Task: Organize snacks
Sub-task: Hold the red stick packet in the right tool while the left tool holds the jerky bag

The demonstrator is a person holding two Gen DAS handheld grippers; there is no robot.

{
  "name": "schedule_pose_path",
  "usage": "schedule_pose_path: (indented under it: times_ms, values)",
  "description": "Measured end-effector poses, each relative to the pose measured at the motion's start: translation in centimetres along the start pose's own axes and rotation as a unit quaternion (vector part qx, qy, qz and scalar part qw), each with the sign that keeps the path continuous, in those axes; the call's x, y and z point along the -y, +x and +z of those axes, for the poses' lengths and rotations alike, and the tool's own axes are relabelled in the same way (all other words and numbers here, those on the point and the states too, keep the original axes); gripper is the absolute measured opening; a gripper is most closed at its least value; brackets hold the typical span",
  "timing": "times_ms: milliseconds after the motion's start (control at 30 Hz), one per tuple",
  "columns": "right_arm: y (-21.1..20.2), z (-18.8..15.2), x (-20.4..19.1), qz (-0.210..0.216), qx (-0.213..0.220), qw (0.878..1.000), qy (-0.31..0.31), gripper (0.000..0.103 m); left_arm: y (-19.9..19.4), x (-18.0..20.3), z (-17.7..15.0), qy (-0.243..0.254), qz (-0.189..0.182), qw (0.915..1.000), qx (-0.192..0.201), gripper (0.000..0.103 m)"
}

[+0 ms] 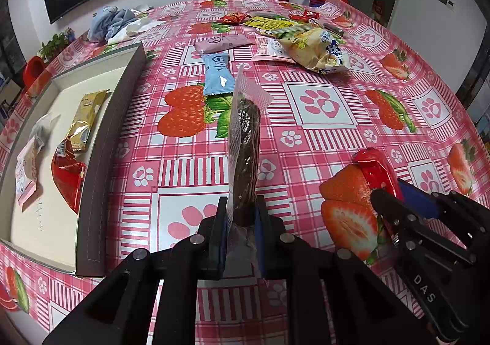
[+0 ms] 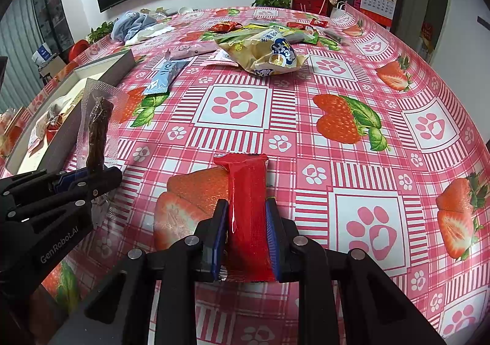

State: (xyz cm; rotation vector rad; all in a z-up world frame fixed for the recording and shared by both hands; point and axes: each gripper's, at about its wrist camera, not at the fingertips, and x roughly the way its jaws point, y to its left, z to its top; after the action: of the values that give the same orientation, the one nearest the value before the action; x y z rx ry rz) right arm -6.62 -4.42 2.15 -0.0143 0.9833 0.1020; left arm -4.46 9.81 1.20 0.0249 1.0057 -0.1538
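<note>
Black linkage arms fill the bottom of each wrist view, both angled steeply down toward the table point(image 1: 337, 136). At the lower centre of the left view, the left hand-held gripper point(image 1: 240, 222) is clamped narrow on a clear-wrapped dark meat stick point(image 1: 246, 155), which stands nearly upright between the blue pads with its crinkled seal topmost. At the lower centre of the right view, the right hand-held gripper point(image 2: 246, 222) is pinched on a glossy red snack packet point(image 2: 246, 192), whose crimped end points away from the camera. The two grippers sit side by side, near each other, above the pink strawberry-and-paw tablecloth. "GenRobot.AI" reads on the left gripper's side in the right view; "DAS" shows on the right gripper in the left view. A grey-sided box point(image 1: 113, 143) at the left edge holds gold, red and pink packets. More snacks lie in the upper centre, among them a pale blue packet point(image 1: 216, 75) and a yellow bag point(image 1: 312, 48).
</note>
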Motion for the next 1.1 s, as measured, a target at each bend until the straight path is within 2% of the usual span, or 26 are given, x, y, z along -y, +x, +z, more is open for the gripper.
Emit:
schedule_pose_path:
  times_ms: [1100]
  values:
    - [0.04, 0.05, 0.24, 0.004, -0.006, 1.0, 0.006, 0.025, 0.02, -0.32, 0.41, 0.001, 0.003, 0.9998, -0.02, 0.017]
